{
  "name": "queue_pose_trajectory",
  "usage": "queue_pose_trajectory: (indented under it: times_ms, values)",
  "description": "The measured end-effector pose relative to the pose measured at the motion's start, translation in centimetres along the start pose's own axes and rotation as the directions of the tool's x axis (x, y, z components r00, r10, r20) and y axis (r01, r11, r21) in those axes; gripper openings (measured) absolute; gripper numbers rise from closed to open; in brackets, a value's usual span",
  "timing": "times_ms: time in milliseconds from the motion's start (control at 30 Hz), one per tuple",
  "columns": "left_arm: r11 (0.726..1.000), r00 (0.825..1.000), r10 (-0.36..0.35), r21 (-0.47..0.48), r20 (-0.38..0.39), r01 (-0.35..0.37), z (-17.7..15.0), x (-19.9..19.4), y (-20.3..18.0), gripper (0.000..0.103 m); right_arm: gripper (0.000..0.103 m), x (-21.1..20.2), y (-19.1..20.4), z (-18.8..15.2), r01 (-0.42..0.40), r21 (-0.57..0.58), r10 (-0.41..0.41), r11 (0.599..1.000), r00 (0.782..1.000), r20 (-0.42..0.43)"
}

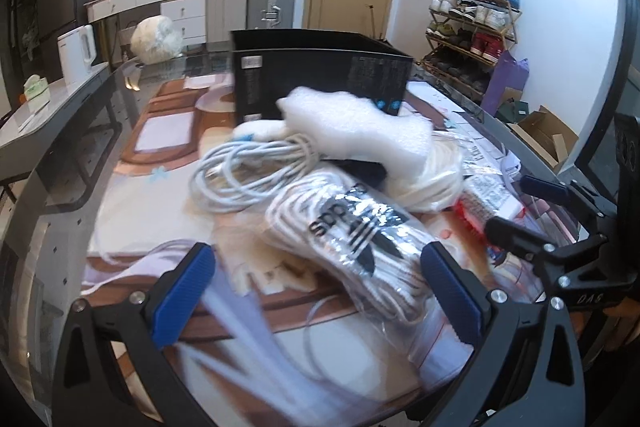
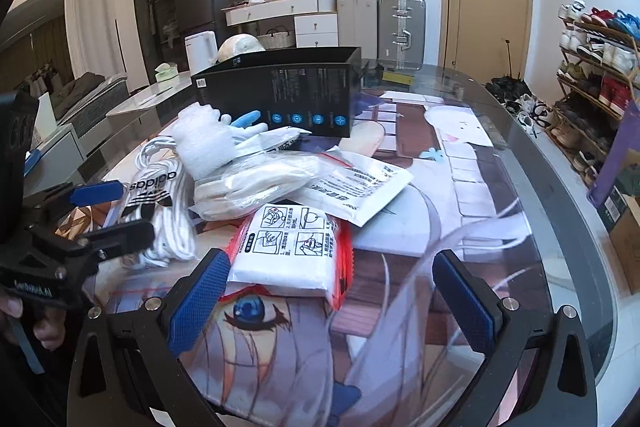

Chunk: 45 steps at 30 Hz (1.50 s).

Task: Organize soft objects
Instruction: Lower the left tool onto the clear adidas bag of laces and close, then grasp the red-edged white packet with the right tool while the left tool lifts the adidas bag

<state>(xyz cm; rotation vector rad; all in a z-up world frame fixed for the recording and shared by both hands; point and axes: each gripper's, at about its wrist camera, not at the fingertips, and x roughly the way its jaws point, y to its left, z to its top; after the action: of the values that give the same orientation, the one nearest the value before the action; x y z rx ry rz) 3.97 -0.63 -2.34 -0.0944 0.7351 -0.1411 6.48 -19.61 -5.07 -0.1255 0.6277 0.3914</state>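
On my left, my left gripper (image 1: 316, 291) hangs with its jaws spread wide and nothing between them, low over the bagged laces (image 1: 360, 243) with the three-stripe logo, which lie on the printed mat (image 1: 160, 195) at the near edge of the heap. Just beyond them sits a loose coil of white cable (image 1: 248, 171), and on top of the pile a lump of white foam wrap (image 1: 352, 123) leans against the black box (image 1: 320, 75), which stands open behind everything and is, I judge, where these soft things should go. Further right lies a clear bag of white cord (image 2: 256, 187), partly over a flat printed pouch (image 2: 360, 187), and nearest my right gripper (image 2: 328, 295) a red-edged wipes pack (image 2: 296, 251). That gripper is also open and empty, its left pad beside the pack's near corner. My worry is the slippery plastic: a pinch on the bag film alone could slide off. Lifting the laces may also snag the cable coil and drag the foam off the heap, since they overlap.
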Motion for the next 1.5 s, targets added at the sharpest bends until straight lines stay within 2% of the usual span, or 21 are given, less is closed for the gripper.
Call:
queue_pose_trajectory:
  times_ms: [67,167,267,367,433,533,567,733,800,833,967,1000,1100,1167,1367,1500]
  values:
    - [0.999,1.0,-0.026,-0.035,-0.003,0.026,0.3,-0.3,0.5,0.103,0.103,0.0,0.0,-0.1,-0.016,0.006,0.016,1.0,1.0,0.0]
    - [0.99,0.994,-0.113,-0.081,-0.005,0.112,1.0,-0.4,0.5,0.103,0.103,0.3,0.4,0.0,-0.046,0.0,0.046,0.999,0.999,-0.008]
    - [0.997,0.997,-0.072,-0.039,-0.013,0.071,1.9,0.2,-0.8,0.103,0.103,0.4,1.1,0.1,-0.055,-0.032,0.054,0.998,0.998,-0.01]
    - [0.997,0.997,-0.067,-0.043,-0.037,0.065,2.4,1.3,-1.3,0.101,0.103,0.4,1.5,0.1,-0.052,-0.049,0.052,0.997,0.999,-0.009]
    - [0.997,0.996,-0.065,-0.048,-0.062,0.062,2.3,2.1,-1.4,0.089,0.103,0.3,1.6,0.0,-0.053,-0.054,0.053,0.997,0.999,-0.006]
    - [0.999,0.997,-0.041,-0.015,-0.061,0.04,2.0,2.3,-1.6,0.082,0.102,0.2,1.7,-0.1,-0.049,-0.065,0.049,0.997,0.999,-0.004]
    - [0.999,0.998,-0.038,-0.008,-0.057,0.037,1.9,2.3,-1.7,0.079,0.1,0.1,1.7,-0.2,-0.05,-0.068,0.05,0.996,0.999,-0.003]
    - [0.999,0.998,-0.054,-0.009,-0.044,0.053,1.5,1.5,-1.0,0.051,0.091,0.0,2.1,-0.3,-0.059,-0.089,0.059,0.994,0.998,0.0]
    - [0.998,0.998,-0.057,-0.01,-0.039,0.056,1.5,1.2,-0.8,0.046,0.082,0.0,2.3,-0.4,-0.066,-0.1,0.066,0.993,0.998,-0.005]
    - [0.998,0.998,-0.058,-0.009,-0.037,0.058,1.4,1.1,-0.8,0.042,0.08,0.0,2.5,-0.5,-0.073,-0.106,0.072,0.992,0.997,-0.011]
    - [0.998,0.998,-0.063,-0.004,-0.028,0.063,1.1,0.6,-0.5,0.037,0.07,-0.3,3.0,-0.8,-0.08,-0.129,0.079,0.988,0.997,-0.01]
    - [0.998,0.998,-0.064,-0.004,-0.024,0.064,1.0,0.5,-0.4,0.036,0.06,-0.3,3.0,-0.8,-0.088,-0.127,0.087,0.988,0.996,-0.011]
    - [0.998,0.998,-0.057,-0.001,-0.014,0.057,0.7,0.2,-0.2,0.034,0.055,-0.5,3.1,-1.0,-0.108,-0.122,0.107,0.987,0.994,-0.015]
    - [0.999,0.999,-0.05,0.003,-0.006,0.05,0.5,-0.1,0.0,0.034,0.046,-0.6,3.1,-1.0,-0.122,-0.123,0.121,0.985,0.993,-0.013]
    - [0.999,0.999,-0.034,-0.006,0.02,0.034,-0.1,-1.2,0.4,0.032,0.038,-1.4,3.7,-1.2,-0.131,-0.139,0.133,0.982,0.991,0.004]
    - [0.999,0.999,-0.032,-0.019,0.028,0.032,-0.6,-1.6,0.8,0.032,0.039,-1.4,3.6,-1.6,-0.09,-0.126,0.089,0.988,0.996,-0.016]
